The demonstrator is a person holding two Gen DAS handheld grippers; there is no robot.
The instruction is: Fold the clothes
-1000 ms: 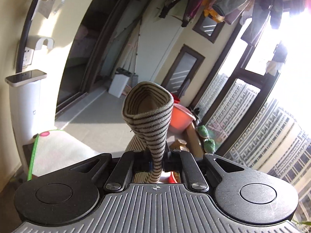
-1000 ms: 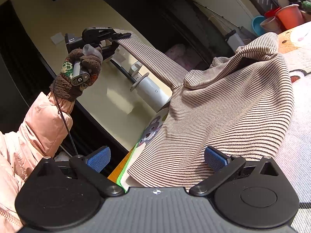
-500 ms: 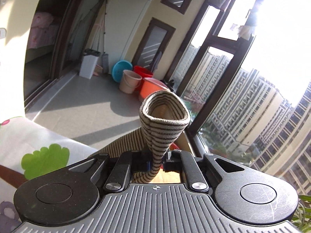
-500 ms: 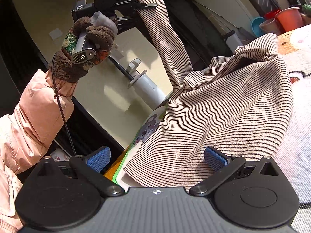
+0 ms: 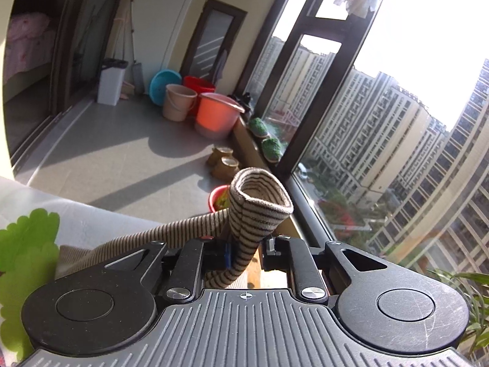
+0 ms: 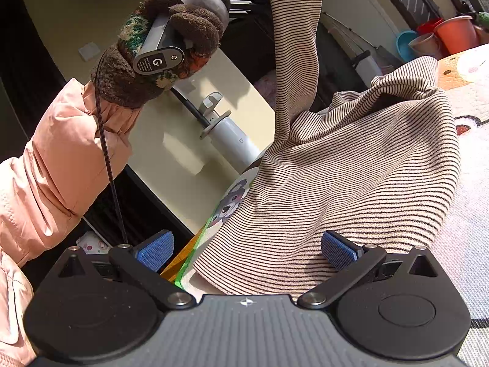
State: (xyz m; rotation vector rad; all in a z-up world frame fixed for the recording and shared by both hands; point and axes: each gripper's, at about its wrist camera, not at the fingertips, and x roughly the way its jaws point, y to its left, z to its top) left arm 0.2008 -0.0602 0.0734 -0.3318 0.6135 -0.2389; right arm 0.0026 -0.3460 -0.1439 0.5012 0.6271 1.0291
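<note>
The cuff (image 5: pixel 259 195) of a striped sleeve (image 6: pixel 295 49) is clamped between the jaws of the left gripper (image 5: pixel 244 252), its open end standing up past them. In the right wrist view, the sleeve is held high by the gloved left hand (image 6: pixel 165 49), and it hangs down to the striped garment (image 6: pixel 351 177). The garment is heaped on a cartoon-printed mat (image 6: pixel 470 214), with its hem near the mat's green edge (image 6: pixel 195 257). The right gripper (image 6: pixel 246 249) is held just above the hem, its jaws set wide apart, blue pads (image 6: pixel 337 247) bare.
</note>
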